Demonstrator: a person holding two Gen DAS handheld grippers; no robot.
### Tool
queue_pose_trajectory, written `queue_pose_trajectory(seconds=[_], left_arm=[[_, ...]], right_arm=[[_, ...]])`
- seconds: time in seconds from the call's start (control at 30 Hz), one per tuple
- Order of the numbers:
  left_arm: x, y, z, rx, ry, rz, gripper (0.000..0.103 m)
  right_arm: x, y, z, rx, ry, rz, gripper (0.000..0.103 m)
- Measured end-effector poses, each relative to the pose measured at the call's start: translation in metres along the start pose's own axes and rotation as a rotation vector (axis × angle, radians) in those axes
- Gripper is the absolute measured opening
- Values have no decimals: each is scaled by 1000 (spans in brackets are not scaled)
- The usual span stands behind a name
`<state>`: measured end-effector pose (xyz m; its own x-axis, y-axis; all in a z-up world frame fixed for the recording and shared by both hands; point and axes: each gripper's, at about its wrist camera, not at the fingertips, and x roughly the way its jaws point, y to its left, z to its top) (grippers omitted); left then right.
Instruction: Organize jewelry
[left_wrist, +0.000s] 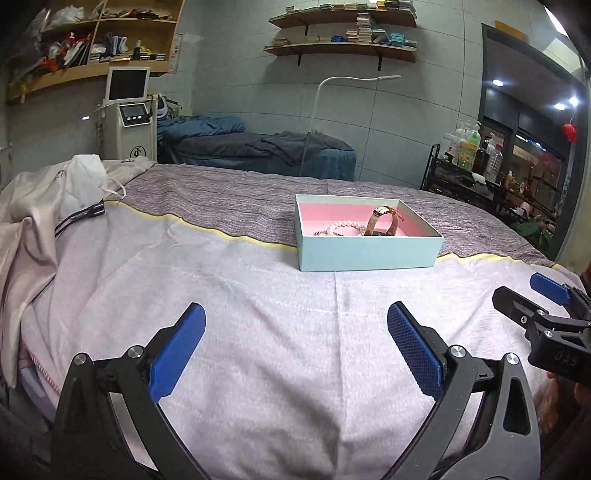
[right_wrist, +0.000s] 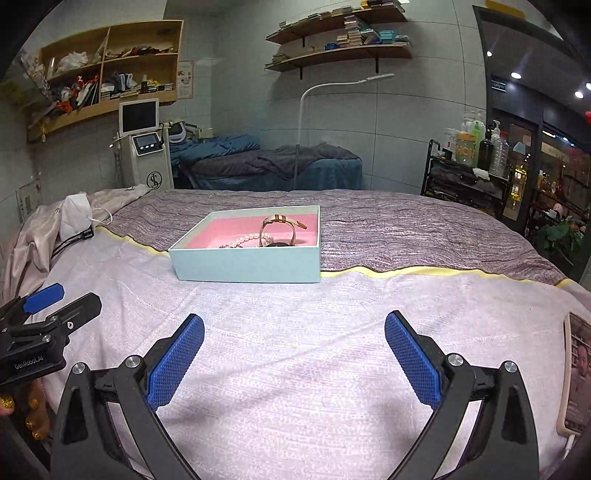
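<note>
The wristwatch (right_wrist: 277, 230) and pearl bracelet (right_wrist: 243, 240) are seen lying inside the pink-lined box (right_wrist: 247, 266), while both hand-held grippers, left (left_wrist: 295, 349) and right (right_wrist: 294, 360), are held apart and empty, so the task is judged nearly complete.

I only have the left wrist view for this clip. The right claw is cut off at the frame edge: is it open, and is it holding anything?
Observer: The right claw is wide open and holds nothing.
Operator: Is there anything on the bed to its right, outside my frame?
Observer: Yes. A phone with its screen lit lies face up near the right edge of the bed, beside that claw.
</note>
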<state>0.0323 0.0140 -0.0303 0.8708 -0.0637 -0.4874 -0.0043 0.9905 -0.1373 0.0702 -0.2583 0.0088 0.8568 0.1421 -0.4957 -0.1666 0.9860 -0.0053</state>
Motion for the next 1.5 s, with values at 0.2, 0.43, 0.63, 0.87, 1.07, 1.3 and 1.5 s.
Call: queue_pose_trajectory(seconds=[0.2,0.43,0.63,0.87,1.07,1.3,1.5], left_arm=[[-17,-4,-15,-41,49,12,97],[-32,-6,-15,-25,14,30,97],[-35,-5,-15,-31,3,32,97],[-34,-4,-15,-38,2,37,97],[-33,-5,-16,-38,10,40,97],[-34,-6,-16,-34,5,42,97],[-34,-3,-17,-43,7,44,97]], right_arm=[[-23,6,-10,20,3,-28,96],[-36,7,-11,39,-19,-22,96],[-41,10,-11,29,-37,-24,96],[-41,11,-12,27,-45,-20,96],[-44,12,-12,21,-56,-25,96],[-46,11,-11,26,-59,-24,96],[-48,11,-11,24,-58,-23,96]])
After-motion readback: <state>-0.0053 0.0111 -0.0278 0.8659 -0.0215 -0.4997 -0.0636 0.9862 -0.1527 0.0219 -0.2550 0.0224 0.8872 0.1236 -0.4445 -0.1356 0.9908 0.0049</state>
